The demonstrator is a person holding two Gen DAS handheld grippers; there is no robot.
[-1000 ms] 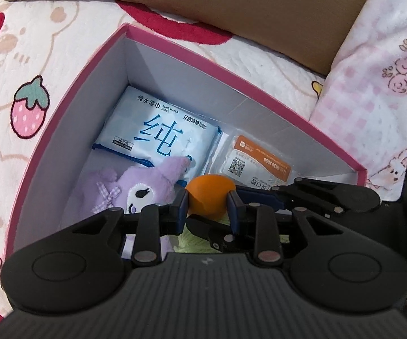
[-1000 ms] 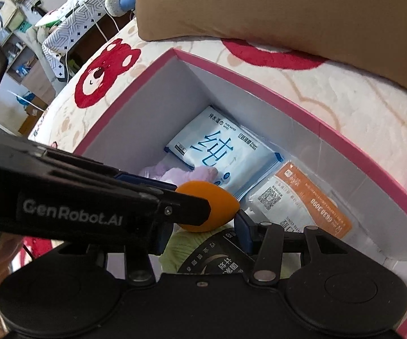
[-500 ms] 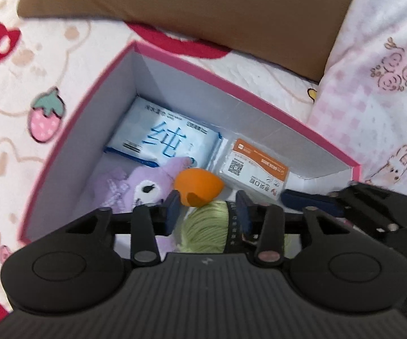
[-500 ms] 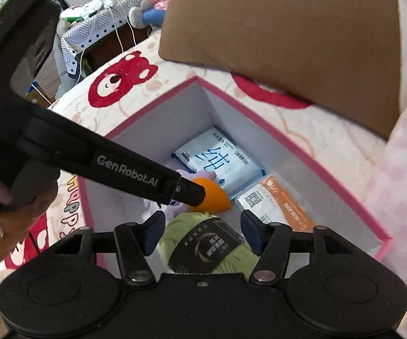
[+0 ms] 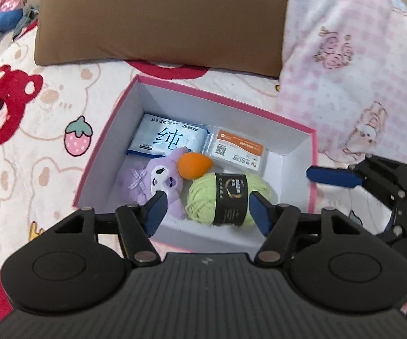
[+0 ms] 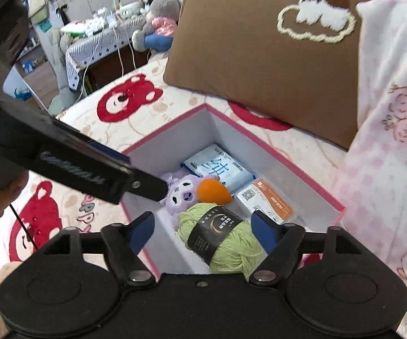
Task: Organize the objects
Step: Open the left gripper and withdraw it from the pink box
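Note:
A pink-rimmed box lies on the bed. Inside it are a blue wet-wipe pack, an orange-and-white packet, a purple plush toy, an orange egg-shaped sponge and a green yarn ball with a black band. My left gripper hovers above the box, its jaws opening with nothing between them. My right gripper hangs over the yarn, jaws opening and empty. The right gripper's fingers show at the box's right edge.
A brown pillow lies behind the box and a pink blanket to its right. The bear-print bedspread spreads to the left. A hand holds the left gripper's body. A cluttered table stands beyond the bed.
Both grippers have let go of the orange sponge and risen out of the box, jaws widening. The sponge now rests beside the plush toy and the yarn.

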